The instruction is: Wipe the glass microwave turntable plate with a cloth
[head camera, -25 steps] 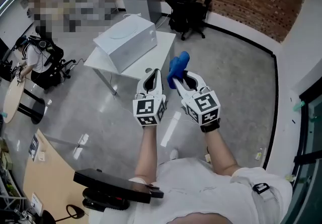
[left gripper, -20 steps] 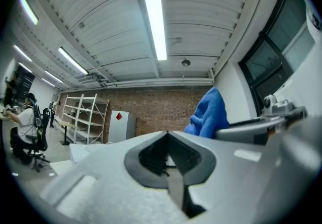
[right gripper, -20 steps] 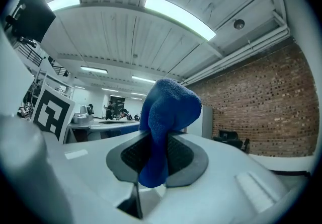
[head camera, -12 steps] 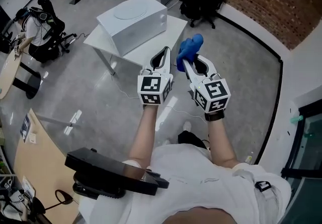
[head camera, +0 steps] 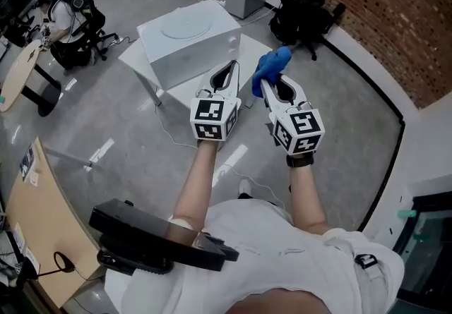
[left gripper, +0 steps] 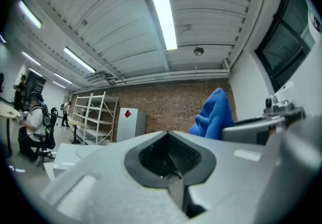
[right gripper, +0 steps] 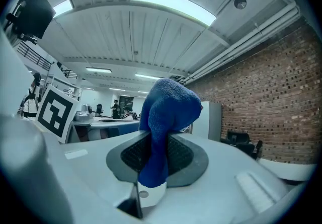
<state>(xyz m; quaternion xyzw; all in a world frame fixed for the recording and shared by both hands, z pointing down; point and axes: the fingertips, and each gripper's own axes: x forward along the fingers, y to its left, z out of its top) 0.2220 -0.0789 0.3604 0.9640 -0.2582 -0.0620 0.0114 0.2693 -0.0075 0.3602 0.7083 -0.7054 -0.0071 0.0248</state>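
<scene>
Head view: located the round glass plate (head camera: 182, 23) lying flat on top of the white microwave (head camera: 191, 51), which stood on a small table (head camera: 248, 46), ahead of and well apart from both grippers. Right gripper view: confirmed the right gripper (right gripper: 153, 153) clamped on the blue cloth (right gripper: 168, 112), with a wad bunched beyond the tips. Left gripper view: confirmed the left gripper (left gripper: 168, 160) pressed together with nothing between the pads.

Judged the step to be the approach, with wiping not yet begun. Recommended procedure:
- Close on the microwave first.
- Lower the cloth wad flat onto the glass, keeping the hard tips off it.
- Steady the plate's rim with the left gripper, the plate being likely to slide on the smooth casing.

Held both forearms extended forward and side by side, grippers near each other at similar height, tips aimed toward the table.
</scene>
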